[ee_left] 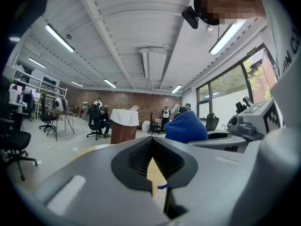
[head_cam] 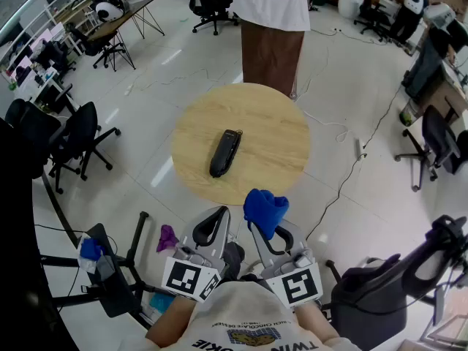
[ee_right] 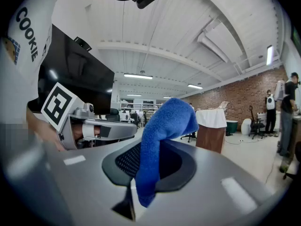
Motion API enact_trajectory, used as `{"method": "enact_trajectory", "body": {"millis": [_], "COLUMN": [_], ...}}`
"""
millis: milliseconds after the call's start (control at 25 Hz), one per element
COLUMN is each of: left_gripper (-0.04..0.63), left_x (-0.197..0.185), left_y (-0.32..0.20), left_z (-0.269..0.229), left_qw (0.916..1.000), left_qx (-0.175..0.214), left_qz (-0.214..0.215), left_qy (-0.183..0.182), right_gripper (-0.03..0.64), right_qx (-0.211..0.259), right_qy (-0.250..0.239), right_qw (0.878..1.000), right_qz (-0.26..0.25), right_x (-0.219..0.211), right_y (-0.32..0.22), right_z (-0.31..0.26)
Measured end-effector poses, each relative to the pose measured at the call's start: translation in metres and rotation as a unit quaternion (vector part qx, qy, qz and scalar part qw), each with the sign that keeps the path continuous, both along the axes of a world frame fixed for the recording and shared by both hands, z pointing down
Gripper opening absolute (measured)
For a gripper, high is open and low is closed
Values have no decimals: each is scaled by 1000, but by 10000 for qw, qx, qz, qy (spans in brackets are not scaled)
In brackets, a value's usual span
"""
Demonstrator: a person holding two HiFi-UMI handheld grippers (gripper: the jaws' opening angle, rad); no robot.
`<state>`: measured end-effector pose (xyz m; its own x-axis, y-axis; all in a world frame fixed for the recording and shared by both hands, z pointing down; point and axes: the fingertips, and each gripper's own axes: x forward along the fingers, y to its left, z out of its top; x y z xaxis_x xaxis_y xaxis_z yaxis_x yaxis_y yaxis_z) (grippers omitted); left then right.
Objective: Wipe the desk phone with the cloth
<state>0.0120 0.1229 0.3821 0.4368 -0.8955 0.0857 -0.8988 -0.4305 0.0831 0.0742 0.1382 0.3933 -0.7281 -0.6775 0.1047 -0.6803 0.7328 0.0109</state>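
A black desk phone handset [head_cam: 225,152] lies near the middle of the round wooden table [head_cam: 278,134]. My right gripper [head_cam: 265,227] is shut on a blue cloth [head_cam: 264,209], which stands up from its jaws just short of the table's near edge. In the right gripper view the blue cloth [ee_right: 162,140] hangs pinched between the dark pads. My left gripper [head_cam: 213,224] is beside it, shut with nothing in it; its jaws [ee_left: 151,154] meet in the left gripper view, where the cloth [ee_left: 186,126] shows to the right.
A brown cabinet [head_cam: 272,46] draped with a white cloth stands beyond the table. Black office chairs [head_cam: 73,141] are at the left, another chair [head_cam: 395,280] at the lower right. A cable [head_cam: 349,170] runs over the floor to the right. A purple rag [head_cam: 167,237] lies at the lower left.
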Motion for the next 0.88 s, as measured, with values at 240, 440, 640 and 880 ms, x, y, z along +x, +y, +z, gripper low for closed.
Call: {"method": "enact_trajectory", "body": {"millis": [240, 440, 640, 880], "left_gripper": [0, 0, 0, 0], "left_x": [-1, -6, -16, -24], "left_y": [-21, -46, -71, -101], "left_z": [0, 4, 8, 22], "left_qw": [9999, 9996, 9995, 9988], "left_qx": [-72, -150, -127, -331], "left_qz": [43, 2, -138, -61], "left_qy": [119, 236, 268, 356], "right_gripper": [64, 64, 64, 64], "right_qx": [35, -39, -67, -212], "right_qy": [-26, 54, 180, 196], "right_qw": [10000, 10000, 9998, 9995], "right_qz": [-4, -10, -57, -129], "right_x": [-7, -13, -21, -35], "right_y": [-24, -47, -69, -98], "right_z": [-4, -3, 1, 8]}}
